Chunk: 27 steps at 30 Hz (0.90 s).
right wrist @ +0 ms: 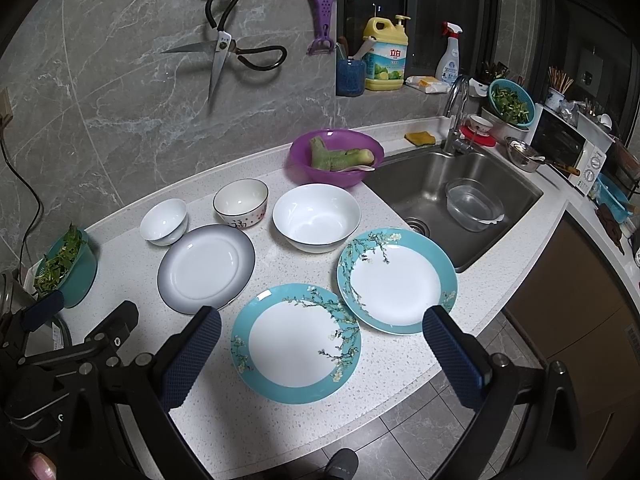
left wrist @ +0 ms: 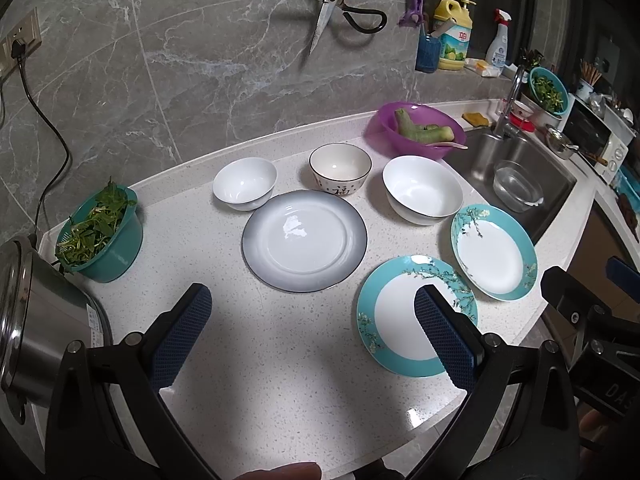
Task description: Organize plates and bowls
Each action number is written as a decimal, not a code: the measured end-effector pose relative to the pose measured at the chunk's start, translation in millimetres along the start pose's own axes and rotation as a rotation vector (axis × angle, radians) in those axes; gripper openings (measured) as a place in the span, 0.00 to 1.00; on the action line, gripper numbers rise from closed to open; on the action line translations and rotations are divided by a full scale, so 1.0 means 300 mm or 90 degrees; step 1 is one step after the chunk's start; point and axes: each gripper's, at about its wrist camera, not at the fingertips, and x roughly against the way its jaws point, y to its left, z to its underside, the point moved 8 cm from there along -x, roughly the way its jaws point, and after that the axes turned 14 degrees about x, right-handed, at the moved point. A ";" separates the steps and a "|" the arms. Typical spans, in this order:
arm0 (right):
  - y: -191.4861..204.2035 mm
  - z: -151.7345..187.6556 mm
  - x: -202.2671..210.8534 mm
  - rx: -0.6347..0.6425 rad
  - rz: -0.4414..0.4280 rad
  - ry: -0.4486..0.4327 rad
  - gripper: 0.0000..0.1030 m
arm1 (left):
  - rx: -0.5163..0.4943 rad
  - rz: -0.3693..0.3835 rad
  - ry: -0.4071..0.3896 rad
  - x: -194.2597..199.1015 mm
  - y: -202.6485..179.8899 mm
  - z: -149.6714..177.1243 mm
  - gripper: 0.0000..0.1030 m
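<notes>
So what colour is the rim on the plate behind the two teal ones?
Grey rim, fading to white; clearest in the right wrist view.

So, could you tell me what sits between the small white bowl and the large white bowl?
The patterned bowl, set slightly further back, seen in both views.

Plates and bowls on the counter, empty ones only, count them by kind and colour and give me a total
Teal floral plates: 2, the near one and the one by the sink
Grey-rimmed plate: 1
Plain white bowls: 2, small and large
Patterned bowl with dark rim: 1
Total: 6
</notes>
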 end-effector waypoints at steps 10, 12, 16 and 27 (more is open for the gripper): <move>0.000 -0.001 0.000 0.000 0.000 0.001 1.00 | 0.000 0.000 0.001 -0.002 0.000 -0.001 1.00; 0.001 -0.001 -0.001 0.000 0.000 0.002 1.00 | 0.000 0.000 0.001 -0.003 -0.001 0.000 1.00; -0.001 -0.001 0.001 0.001 -0.001 0.002 1.00 | 0.000 0.000 0.001 -0.002 0.000 -0.001 1.00; 0.018 0.012 -0.023 0.001 0.000 0.004 1.00 | -0.002 0.000 0.004 -0.011 -0.003 0.005 1.00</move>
